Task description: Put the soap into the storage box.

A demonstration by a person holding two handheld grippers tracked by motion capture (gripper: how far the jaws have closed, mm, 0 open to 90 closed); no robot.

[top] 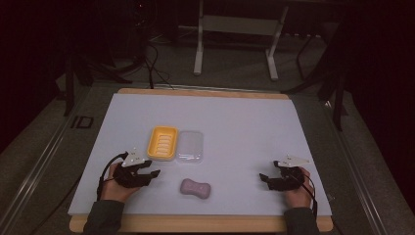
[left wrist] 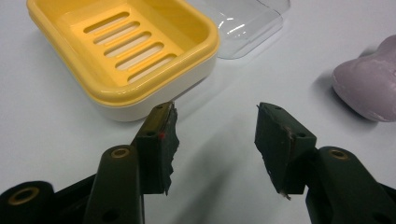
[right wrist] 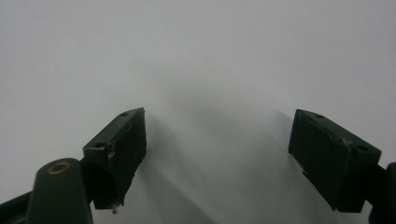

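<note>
My left gripper (top: 155, 173) rests on the white table (top: 244, 122) at the near left, jaws parted with nothing between them. Just beyond its tips sits the yellow soap dish (left wrist: 126, 51), with the clear plastic lid (top: 190, 146) touching the dish's right side. The lilac soap bar (top: 195, 188) lies on the table to the right of that gripper, near but apart from it. My right gripper (top: 263, 178) sits well apart at the near right, jaws spread wide over bare table, holding nothing.

White table (top: 254, 122) (floor, metal stand (top: 235, 29))
</note>
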